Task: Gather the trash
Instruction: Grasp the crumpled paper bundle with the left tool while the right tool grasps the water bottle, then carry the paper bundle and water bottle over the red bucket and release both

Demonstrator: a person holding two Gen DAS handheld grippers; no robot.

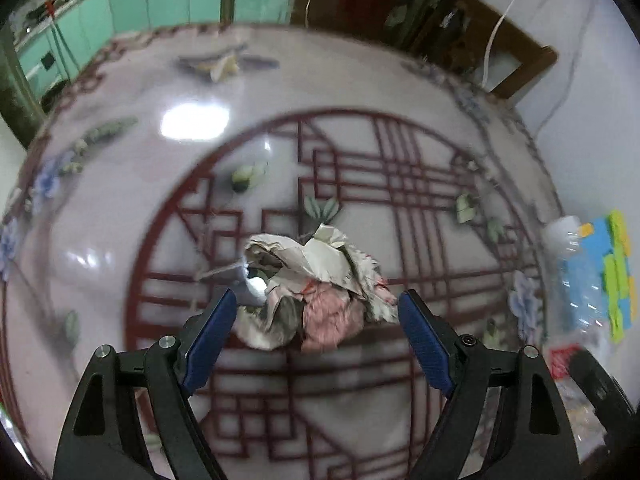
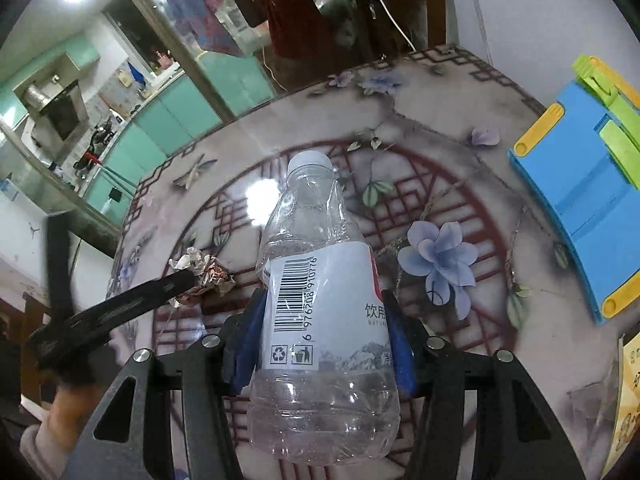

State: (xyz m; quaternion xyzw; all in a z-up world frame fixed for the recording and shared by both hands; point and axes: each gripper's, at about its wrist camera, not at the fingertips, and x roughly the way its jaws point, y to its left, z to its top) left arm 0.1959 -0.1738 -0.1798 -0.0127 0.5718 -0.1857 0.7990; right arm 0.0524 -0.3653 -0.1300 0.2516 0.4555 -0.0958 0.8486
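The desk (image 1: 120, 208) is a glossy round top printed with a dark red lattice circle, pale blue flowers and green leaves, and it mirrors a bright ceiling light.

The left tongs (image 1: 318, 314) stand apart above it, blue pads on either side of a crumpled paper wad (image 1: 316, 284) that lies on the lattice just ahead of and between the tips; no pad presses on the paper.

The right tongs (image 2: 326, 312) are clamped on a clear plastic bottle (image 2: 320, 320), gripped across its white barcode label, with the white cap pointing away from the tongs.

In the right wrist view the same paper wad (image 2: 204, 272) lies to the left of those tongs, and a blue plastic stand (image 2: 580, 208) with yellow and green parts rests on the desk to their right.

Beyond the desk's far edge are a mint-green wall (image 2: 176, 116), a wooden chair (image 1: 516, 60) and a white cable (image 1: 500, 28).
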